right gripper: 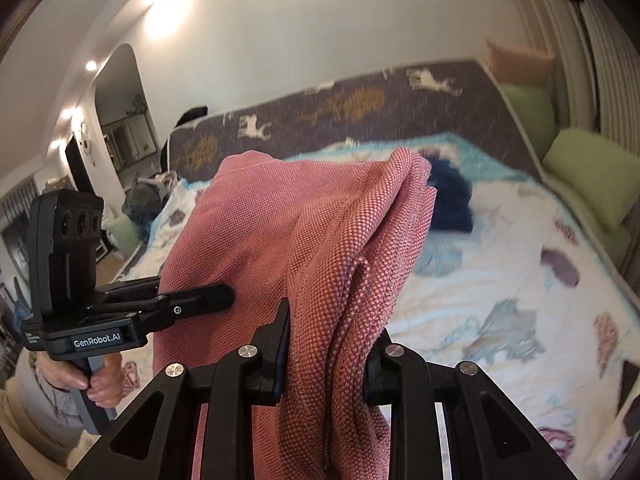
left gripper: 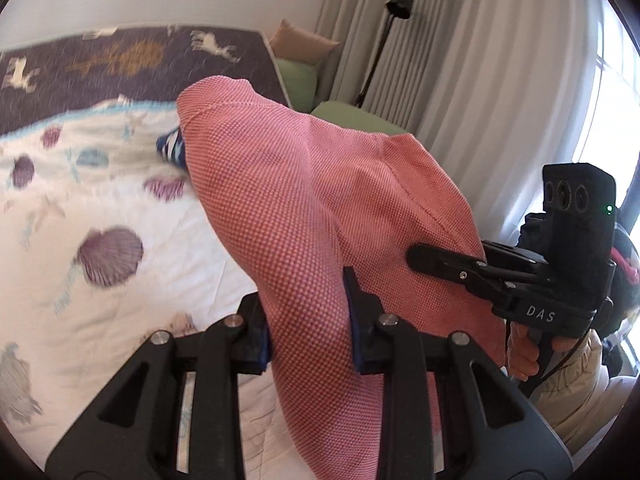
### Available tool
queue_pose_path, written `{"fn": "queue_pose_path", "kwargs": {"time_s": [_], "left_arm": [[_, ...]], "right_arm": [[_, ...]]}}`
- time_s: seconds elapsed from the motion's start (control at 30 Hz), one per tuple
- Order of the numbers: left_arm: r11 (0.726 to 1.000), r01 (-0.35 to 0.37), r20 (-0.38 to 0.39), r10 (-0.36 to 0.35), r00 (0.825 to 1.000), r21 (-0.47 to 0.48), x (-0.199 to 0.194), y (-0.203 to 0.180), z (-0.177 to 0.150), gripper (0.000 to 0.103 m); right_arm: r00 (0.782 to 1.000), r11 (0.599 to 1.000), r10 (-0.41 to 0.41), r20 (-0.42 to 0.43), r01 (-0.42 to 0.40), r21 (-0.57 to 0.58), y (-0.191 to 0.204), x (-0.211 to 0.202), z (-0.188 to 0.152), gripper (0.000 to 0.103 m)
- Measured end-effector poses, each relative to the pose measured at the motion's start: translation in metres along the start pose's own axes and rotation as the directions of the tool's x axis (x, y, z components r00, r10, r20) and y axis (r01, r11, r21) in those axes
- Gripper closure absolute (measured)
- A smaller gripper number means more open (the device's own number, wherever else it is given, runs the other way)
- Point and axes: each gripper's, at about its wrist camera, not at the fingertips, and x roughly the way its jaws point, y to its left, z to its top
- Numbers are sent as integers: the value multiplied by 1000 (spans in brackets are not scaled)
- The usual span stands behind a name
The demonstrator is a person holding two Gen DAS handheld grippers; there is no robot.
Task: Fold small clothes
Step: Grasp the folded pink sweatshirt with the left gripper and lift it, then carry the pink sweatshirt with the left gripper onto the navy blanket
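**Ana:** Pink-and-white woven garment (left gripper: pixel 304 208), the small piece of clothing being folded: where is it?

**Ben:** Off the bed, hanging between the 2 grippers above the white quilt printed with purple shells (left gripper: pixel 132 184). It droops in loose folds, not laid flat.

**Ana:** So how far along is the job?

**Ben:** Early, I judge. No crease or neat fold shows on it. It has only been picked up by 2 points, so the spreading and folding are left. A dark blue bundle of cloth (right gripper: pixel 450 200) lies further up the quilt; I cannot tell whether that is folded.

**Ana:** And the left gripper (left gripper: pixel 308 316)?

**Ben:** Jaws narrowed to a small gap, the blue pads pressing the pink cloth from both sides. It has hold of the garment.

**Ana:** The right gripper (right gripper: pixel 326 344)?

**Ben:** Same: nearly closed, clamped on a thick bunch of gathered fabric. From the left wrist view its fingers bite the garment's far edge.

**Ana:** Anything else near?

**Ben:** A dark patterned headboard (right gripper: pixel 360 104) and green cushions (right gripper: pixel 588 168), well apart from the cloth.
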Motion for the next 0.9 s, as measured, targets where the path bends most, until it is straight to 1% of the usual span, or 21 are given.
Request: {"fn": "queue_pose_path", "kwargs": {"time_s": [0.1, 0.27, 0.53, 0.67, 0.9], "left_arm": [[1000, -3, 14, 2, 1000, 27, -10, -12, 11, 72], [997, -10, 47, 6, 999, 75, -25, -33, 32, 72], [993, -9, 89, -2, 996, 117, -41, -56, 66, 72], [986, -34, 111, 16, 994, 163, -46, -72, 96, 72], [974, -73, 177, 35, 983, 214, -55, -89, 158, 72]], "right_arm": [[999, 999, -22, 45, 24, -29, 7, -18, 7, 77], [996, 999, -22, 88, 24, -27, 6, -42, 27, 77], [987, 992, -54, 152, 71, -103, 16, -79, 58, 77], [984, 993, -47, 175, 65, -103, 11, -92, 82, 77], [968, 989, -48, 247, 81, -126, 3, -113, 143, 77]]}}
